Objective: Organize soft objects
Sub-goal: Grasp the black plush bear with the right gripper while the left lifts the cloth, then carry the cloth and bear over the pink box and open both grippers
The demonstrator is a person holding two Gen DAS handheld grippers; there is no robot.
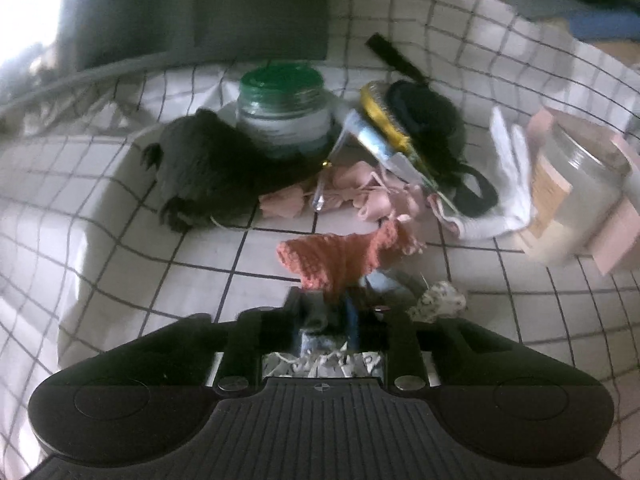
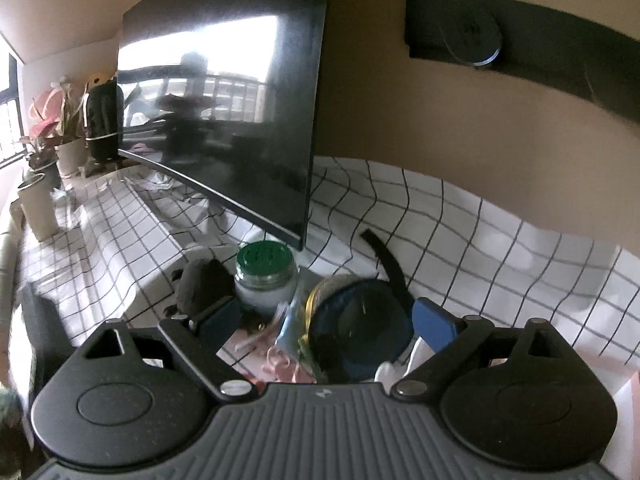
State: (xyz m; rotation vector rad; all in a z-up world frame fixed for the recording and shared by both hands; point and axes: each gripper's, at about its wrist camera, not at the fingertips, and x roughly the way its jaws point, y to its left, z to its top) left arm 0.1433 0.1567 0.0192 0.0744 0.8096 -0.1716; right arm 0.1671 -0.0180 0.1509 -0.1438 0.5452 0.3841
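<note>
The left claw (image 1: pixel 338 304) is clenched on a rust-orange knitted cloth (image 1: pixel 344 254), which hangs just above the checked cloth (image 1: pixel 120 240) covering the counter. Beyond it lie pink ribbon-like pieces (image 1: pixel 360 196), a dark furry toy (image 1: pixel 200 168), a white glove (image 1: pixel 508 184) and a green-lidded jar (image 1: pixel 280 116). The right claw (image 2: pixel 326 320) is released, its blue pads spread wide, hovering over a dark round pouch (image 2: pixel 360 328). A black monitor (image 2: pixel 224 120) stands behind.

You face a dark monitor (image 2: pixel 224 120) against a tan wall (image 2: pixel 400 92). Left of it, potted plants (image 2: pixel 60 136) stand by a bright window (image 2: pixel 8 120).
</note>
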